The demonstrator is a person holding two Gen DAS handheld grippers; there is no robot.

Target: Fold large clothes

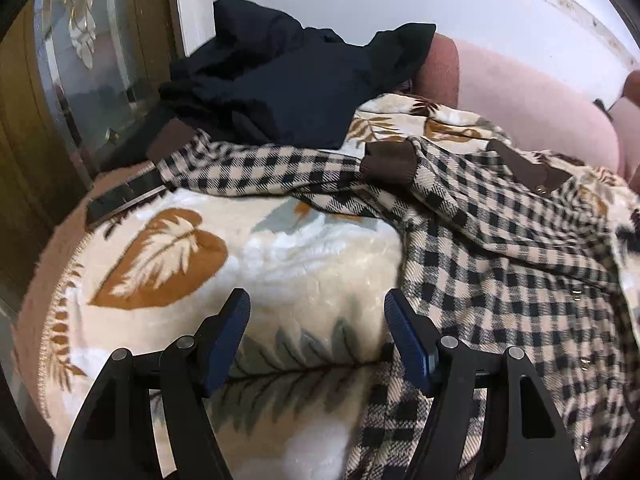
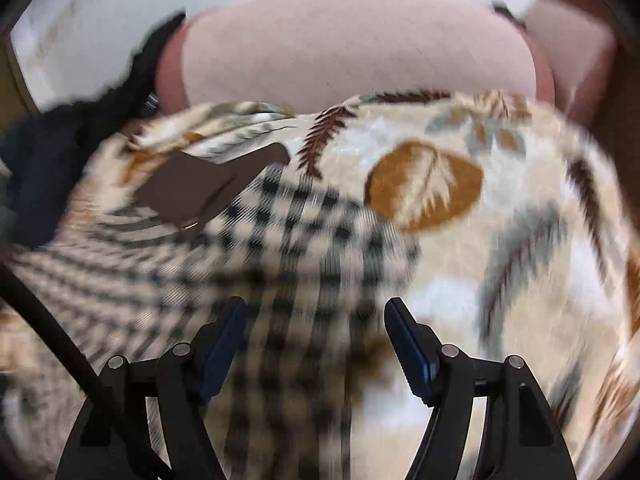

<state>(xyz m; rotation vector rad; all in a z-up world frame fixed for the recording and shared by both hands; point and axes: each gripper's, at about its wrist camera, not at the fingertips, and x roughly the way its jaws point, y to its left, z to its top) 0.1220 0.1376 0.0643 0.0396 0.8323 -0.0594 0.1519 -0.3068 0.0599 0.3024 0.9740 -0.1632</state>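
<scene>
A beige and black checked jacket (image 1: 488, 236) with brown cuffs and collar lies spread on a leaf-patterned blanket (image 1: 192, 256). One sleeve (image 1: 256, 172) stretches left, ending in a brown cuff (image 1: 170, 140). My left gripper (image 1: 316, 308) is open and empty above the blanket, just left of the jacket's edge. In the blurred right wrist view, my right gripper (image 2: 316, 308) is open and empty over the jacket's (image 2: 224, 264) right edge, below its brown collar (image 2: 200, 184).
A dark navy garment (image 1: 280, 84) is heaped at the back left of the blanket. A pink cushion (image 1: 536, 100) (image 2: 352, 52) stands behind. A wooden cabinet with glass (image 1: 72, 80) is at the left. A dark flat object (image 1: 120, 196) lies by the sleeve.
</scene>
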